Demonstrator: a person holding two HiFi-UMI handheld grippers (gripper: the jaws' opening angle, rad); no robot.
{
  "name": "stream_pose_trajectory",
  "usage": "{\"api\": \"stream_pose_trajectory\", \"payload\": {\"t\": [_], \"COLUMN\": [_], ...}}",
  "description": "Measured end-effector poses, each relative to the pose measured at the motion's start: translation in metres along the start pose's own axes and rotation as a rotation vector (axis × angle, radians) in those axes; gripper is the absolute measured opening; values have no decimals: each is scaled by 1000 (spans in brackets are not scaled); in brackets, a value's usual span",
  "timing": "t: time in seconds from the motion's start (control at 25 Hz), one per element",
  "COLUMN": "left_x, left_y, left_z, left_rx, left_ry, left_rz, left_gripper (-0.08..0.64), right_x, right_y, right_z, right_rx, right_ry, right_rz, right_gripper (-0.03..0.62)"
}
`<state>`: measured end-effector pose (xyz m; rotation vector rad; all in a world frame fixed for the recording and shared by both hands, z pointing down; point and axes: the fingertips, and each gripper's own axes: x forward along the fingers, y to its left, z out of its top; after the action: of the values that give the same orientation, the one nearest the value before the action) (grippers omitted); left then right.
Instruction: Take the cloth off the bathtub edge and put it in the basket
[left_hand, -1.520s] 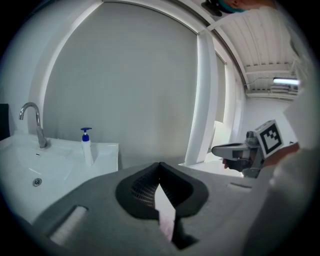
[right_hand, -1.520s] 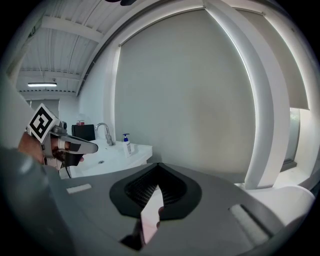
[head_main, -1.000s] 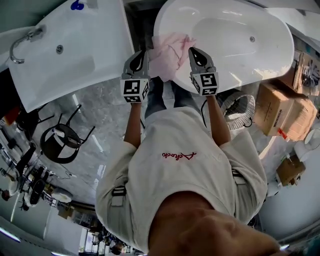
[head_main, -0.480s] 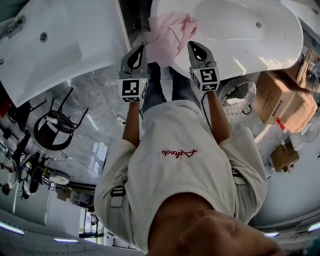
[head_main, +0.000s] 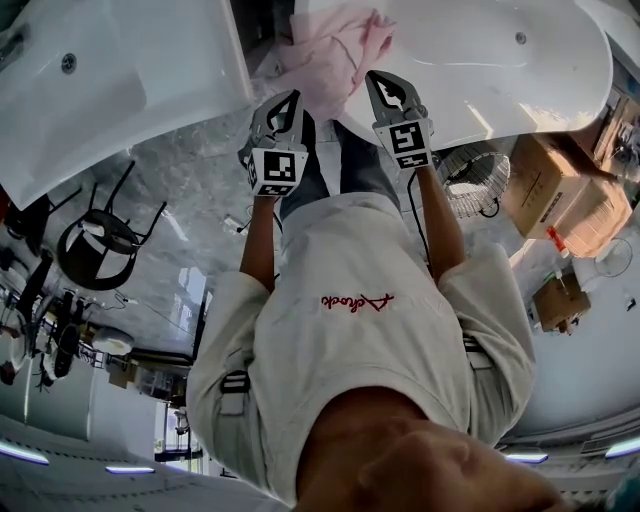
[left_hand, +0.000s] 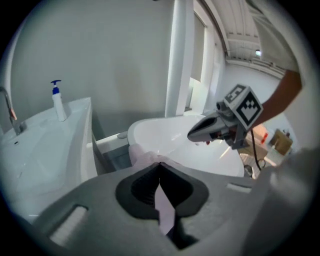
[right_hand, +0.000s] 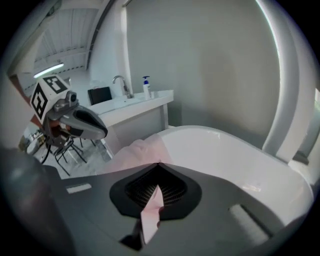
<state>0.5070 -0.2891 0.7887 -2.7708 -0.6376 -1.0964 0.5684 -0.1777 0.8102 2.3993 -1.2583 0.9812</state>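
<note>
cloth (head_main: 325, 50), soft rumpled pink, is clamped in left gripper (head_main: 291, 98) and right gripper (head_main: 372, 78), fingers (left_hand: 100, 200) clenched.

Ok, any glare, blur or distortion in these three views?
Head view: strong fisheye curving, bathtub nearly blown white. Left gripper view: dark round vignette, the cloth in the shut left gripper looks soft. Right gripper view: same vignette, bright ceiling light upper left.

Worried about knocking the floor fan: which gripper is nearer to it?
Right. The right gripper, shut on the pink cloth, sits just up-left of the fan in the head view. The left gripper grips the cloth's other side, farther from it.
</note>
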Motion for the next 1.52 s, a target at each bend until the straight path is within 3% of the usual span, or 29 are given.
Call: {"api": "stream_pose_trajectory", "payload": {"t": [0.12, 0.2, 0.28, 0.36, 0.44, 0.48, 0.52, 0.64, 0.76, 0.92, 1.28, 1.52], "left_x": [8, 10, 14, 18, 19, 20, 22, 30, 34, 42, 60, 70], "left_y": [-6, -7, -9, -10, -8, -6, -5, -8, -15, -18, -24, -27], "left_z": [-16, -26, -33, -38, -42, -44, -47, -57, -64, -68, -70, -68], "left_rx": [112, 146, 111, 24, -77, -123, -165, -258, -296, -323, -379, -419], "left_ry": [70, 104, 116, 106, 92, 93, 102, 141, 171, 181, 206, 196], "left_rz": [0, -2, -23, -53, -70, -78, -90, -148, -199, -219, -328, -385], "left_gripper": [2, 2, 25, 79, 117, 143, 195, 307, 373, 396, 403, 348], "right_x": [8, 13, 20, 26, 32, 36, 40, 53, 65, 80, 89, 94], "right_y": [5, 9, 13, 17, 21, 22, 22, 16, 19, 21, 38, 47], "right_z": [-5, -9, -17, -26, -32, -35, -37, -37, -36, -36, -33, -32], "right_rx": [-177, -282, -351, -346, -255, -186, -115, 46, 96, 163, 473, 530], "right_ry": [52, 87, 123, 151, 175, 191, 205, 220, 244, 256, 252, 262], "right_rz": [39, 69, 113, 170, 233, 265, 289, 325, 393, 465, 687, 747], "right_gripper": [8, 8, 8, 8, 16, 138, 194, 243, 333, 388, 391, 336]}}
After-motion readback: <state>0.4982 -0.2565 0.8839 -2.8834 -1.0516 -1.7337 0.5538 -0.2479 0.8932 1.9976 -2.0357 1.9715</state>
